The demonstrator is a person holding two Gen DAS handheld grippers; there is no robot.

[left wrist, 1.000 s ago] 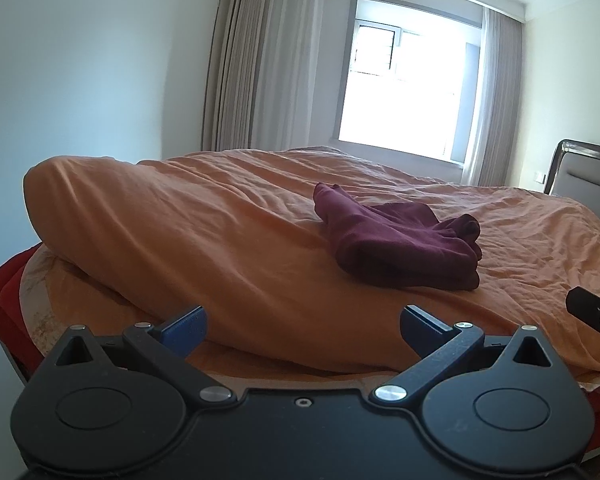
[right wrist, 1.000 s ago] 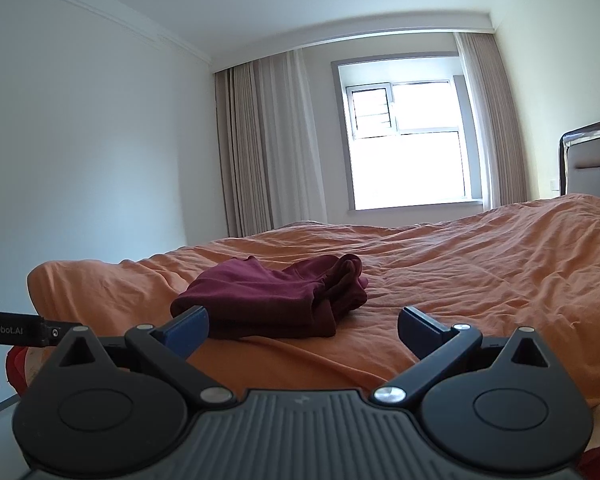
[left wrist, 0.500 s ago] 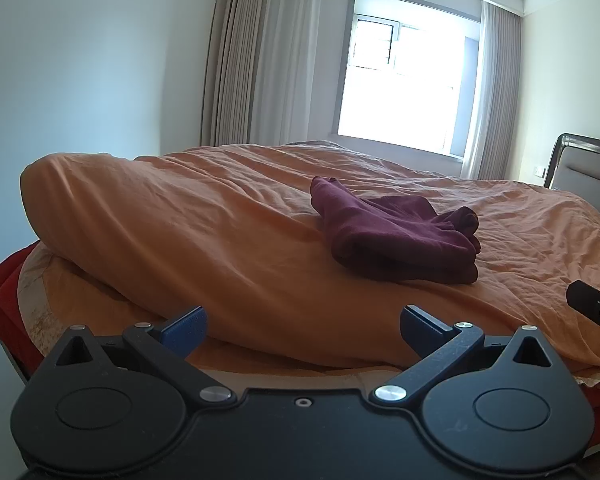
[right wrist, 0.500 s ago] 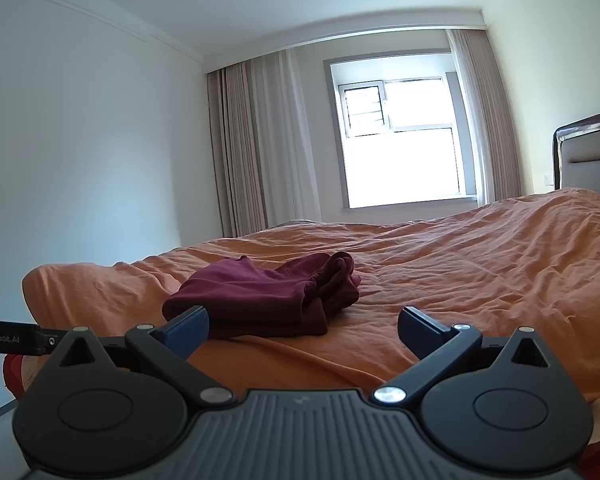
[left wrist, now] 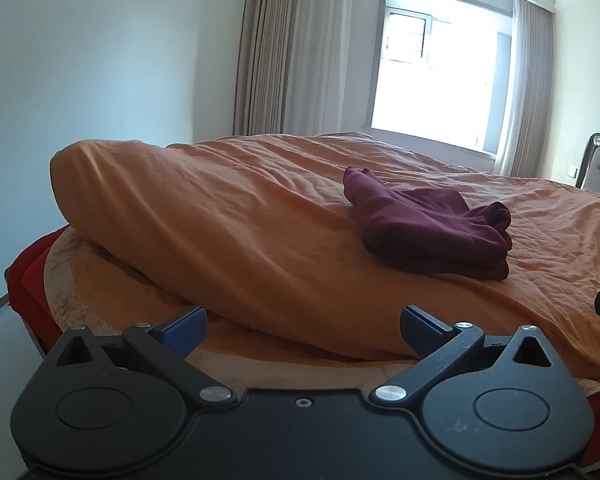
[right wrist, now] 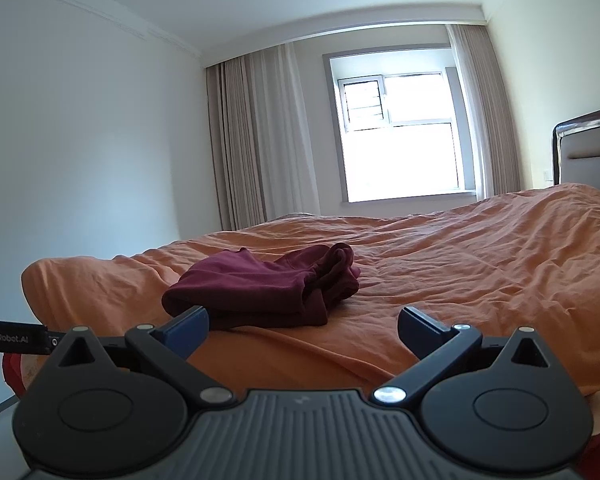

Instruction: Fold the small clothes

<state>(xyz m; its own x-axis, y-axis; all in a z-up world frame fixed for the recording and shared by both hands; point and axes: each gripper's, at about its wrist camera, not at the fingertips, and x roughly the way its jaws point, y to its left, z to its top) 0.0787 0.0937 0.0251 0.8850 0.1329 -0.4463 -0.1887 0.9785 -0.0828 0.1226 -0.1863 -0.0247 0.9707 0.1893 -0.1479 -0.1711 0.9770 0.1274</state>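
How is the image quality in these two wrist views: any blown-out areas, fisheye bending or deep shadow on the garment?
Left wrist view: the window is blown out to white, the maroon garment is backlit with dark folds, and the corners are vignetted. Right wrist view: the window's lower pane is overexposed, the ceiling line bows from fisheye distortion, and the garment stays sharp but dim.

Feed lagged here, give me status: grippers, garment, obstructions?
Left gripper open, empty. Right gripper open, empty. Maroon garment bunched on orange duvet, untouched. Nothing between grippers and garment.
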